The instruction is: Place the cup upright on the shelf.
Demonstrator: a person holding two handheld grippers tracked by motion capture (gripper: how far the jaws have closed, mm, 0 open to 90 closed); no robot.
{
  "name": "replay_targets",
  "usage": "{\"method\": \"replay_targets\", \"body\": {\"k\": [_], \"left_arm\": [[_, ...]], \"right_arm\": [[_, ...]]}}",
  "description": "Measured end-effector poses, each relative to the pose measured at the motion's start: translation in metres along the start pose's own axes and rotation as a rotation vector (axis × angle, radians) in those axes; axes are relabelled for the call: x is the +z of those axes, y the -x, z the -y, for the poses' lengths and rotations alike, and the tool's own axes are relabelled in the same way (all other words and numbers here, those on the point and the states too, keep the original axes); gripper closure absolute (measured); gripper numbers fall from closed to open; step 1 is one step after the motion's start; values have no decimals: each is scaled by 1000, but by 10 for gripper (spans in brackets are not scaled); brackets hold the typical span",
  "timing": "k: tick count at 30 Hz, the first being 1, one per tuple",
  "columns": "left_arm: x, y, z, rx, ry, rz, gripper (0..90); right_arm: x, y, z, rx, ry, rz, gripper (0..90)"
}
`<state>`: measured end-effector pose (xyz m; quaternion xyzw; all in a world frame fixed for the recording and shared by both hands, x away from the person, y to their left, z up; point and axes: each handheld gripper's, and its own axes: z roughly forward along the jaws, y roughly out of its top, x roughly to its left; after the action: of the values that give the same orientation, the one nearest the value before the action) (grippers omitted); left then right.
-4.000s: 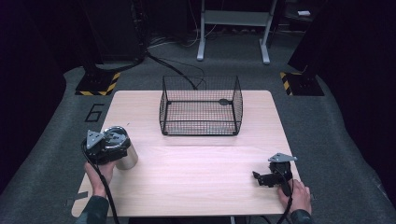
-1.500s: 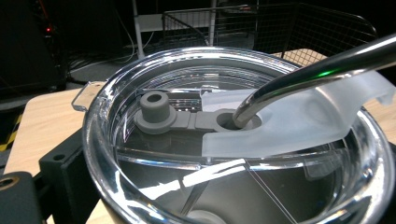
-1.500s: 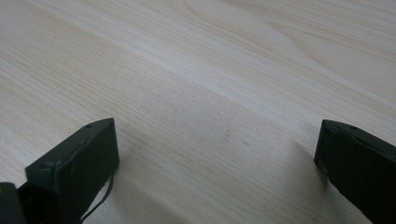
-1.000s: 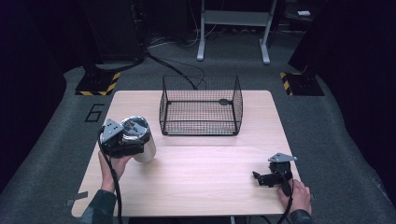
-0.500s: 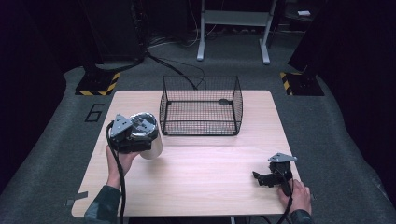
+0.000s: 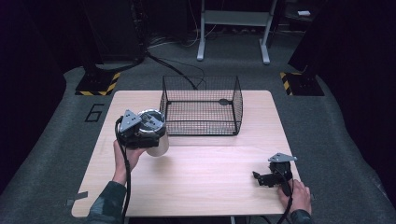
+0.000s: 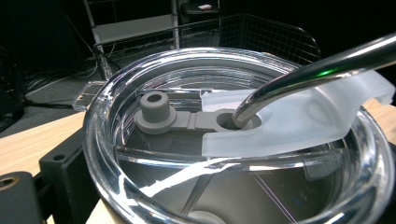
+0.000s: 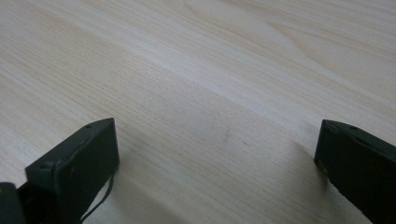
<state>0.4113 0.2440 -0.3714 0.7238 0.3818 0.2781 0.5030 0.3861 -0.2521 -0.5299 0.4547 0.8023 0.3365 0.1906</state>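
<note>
The tumbler (image 6: 154,133) was held up off the counter (image 6: 201,177) in the left gripper (image 6: 135,133) fingers, just left of the wire basket (image 6: 201,105). The right gripper (image 6: 268,177) was rested on the counter, fingers spread wide around nothing.

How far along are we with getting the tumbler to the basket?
Picked up: the left claw holds the lidded steel tumbler above the table, beside the wire basket. Left to do: lift it over the rim and set it inside. The right claw rests open on the table.
</note>
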Motion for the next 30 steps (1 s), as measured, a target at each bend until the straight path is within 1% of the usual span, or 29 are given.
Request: {"method": "replay_targets", "body": {"k": [5, 7, 8, 10, 13, 14, 19, 21, 22, 27, 30], "left_arm": [[5, 2, -5, 4, 0, 16, 37], [6, 3, -7, 6, 3, 13, 37], [7, 4, -8, 6, 3, 18, 37], [10, 5, -11, 14, 4, 23, 37], [12, 6, -14, 15, 3, 27, 37], [13, 7, -16, 14, 0, 38, 37], [18, 10, -21, 17, 2, 46, 37], [19, 11, -23, 14, -2, 51, 38], [21, 11, -25, 22, -12, 60, 38], [26, 14, -29, 24, -8, 55, 37], [30, 16, -33, 29, -11, 65, 38]], "right_arm": [[0, 0, 0, 0, 0, 0, 0], [0, 0, 0, 0, 0, 0, 0], [0, 0, 0, 0, 0, 0, 0], [0, 0, 0, 0, 0, 0, 0], [0, 0, 0, 0, 0, 0, 0], [0, 0, 0, 0, 0, 0, 0], [0, 0, 0, 0, 0, 0, 0], [0, 0, 0, 0, 0, 0, 0], [0, 0, 0, 0, 0, 0, 0], [0, 0, 0, 0, 0, 0, 0], [0, 0, 0, 0, 0, 0, 0]]}}
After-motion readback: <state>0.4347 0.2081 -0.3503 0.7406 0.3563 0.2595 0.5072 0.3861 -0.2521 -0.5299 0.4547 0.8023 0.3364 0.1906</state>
